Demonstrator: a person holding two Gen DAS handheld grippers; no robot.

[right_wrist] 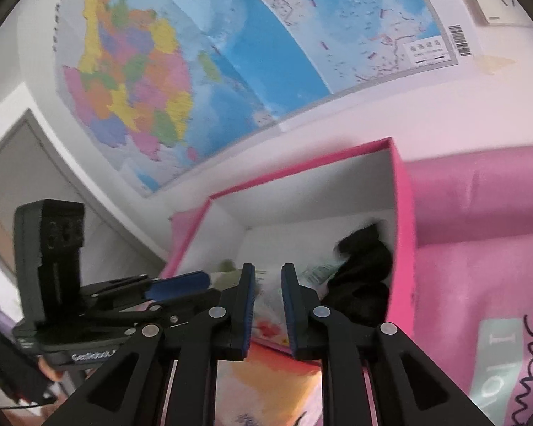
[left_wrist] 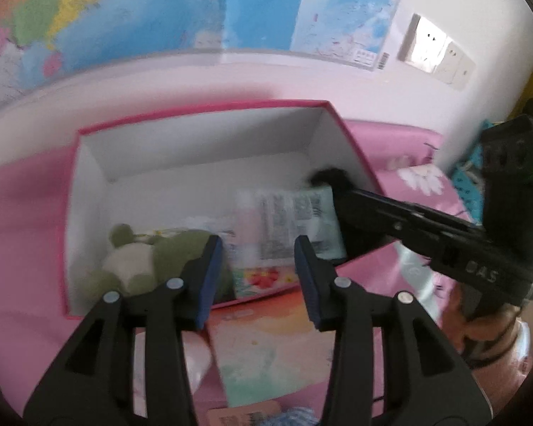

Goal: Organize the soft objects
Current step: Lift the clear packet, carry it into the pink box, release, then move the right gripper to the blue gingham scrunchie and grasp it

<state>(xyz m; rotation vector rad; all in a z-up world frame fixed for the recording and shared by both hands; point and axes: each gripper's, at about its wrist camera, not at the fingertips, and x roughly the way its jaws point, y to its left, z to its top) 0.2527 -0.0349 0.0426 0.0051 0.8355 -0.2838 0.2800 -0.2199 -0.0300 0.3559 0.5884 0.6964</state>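
Observation:
A pink box (left_wrist: 89, 131) with white inner walls stands on the pink bedding; it also shows in the right wrist view (right_wrist: 403, 220). Inside lie a green plush toy (left_wrist: 142, 259), a printed soft packet (left_wrist: 287, 223) and a black soft item (left_wrist: 328, 177), which also shows in the right wrist view (right_wrist: 362, 273). My left gripper (left_wrist: 259, 277) is open and empty over the box's near edge. My right gripper (right_wrist: 268, 305) has its jaws a narrow gap apart with nothing between them, just outside the box's near wall. In the left wrist view its fingers (left_wrist: 373, 209) reach over the box's right wall.
Maps (right_wrist: 202, 71) hang on the white wall behind the box. A colourful flat card (left_wrist: 266, 348) lies in front of the box. Wall sockets (left_wrist: 440, 53) are at the right. Pink bedding (right_wrist: 479, 248) surrounds the box.

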